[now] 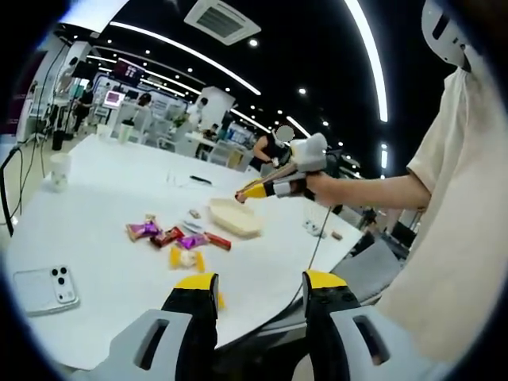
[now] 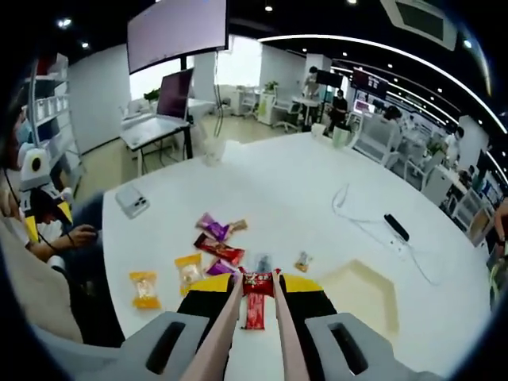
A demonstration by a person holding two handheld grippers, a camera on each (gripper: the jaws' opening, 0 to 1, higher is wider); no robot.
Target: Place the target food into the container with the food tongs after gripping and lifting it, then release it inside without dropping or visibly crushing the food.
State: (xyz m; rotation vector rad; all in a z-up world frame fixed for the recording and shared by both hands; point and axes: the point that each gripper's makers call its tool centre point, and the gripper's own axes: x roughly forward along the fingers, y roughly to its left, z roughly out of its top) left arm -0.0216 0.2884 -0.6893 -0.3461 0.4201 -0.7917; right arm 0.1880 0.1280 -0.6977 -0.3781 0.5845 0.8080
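My right gripper (image 2: 255,279) is shut on a pair of pink food tongs (image 2: 226,317), and the tongs pinch a red snack packet (image 2: 255,300) held above the white table (image 2: 302,190). The cream container (image 2: 361,292) lies just right of the packet. In the left gripper view, the right gripper (image 1: 268,188) hovers over the container (image 1: 234,216) with the red packet (image 1: 240,195) at the tong tips. My left gripper (image 1: 260,287) stands open near the table edge, nothing between its jaws.
Several wrapped snacks lie left of the container: purple (image 2: 213,227), red (image 2: 220,249), yellow (image 2: 189,271) and another yellow (image 2: 144,287). A phone (image 1: 46,289) rests near the table edge, a paper cup (image 1: 59,170) farther back. A black object (image 2: 396,227) and cable lie beyond.
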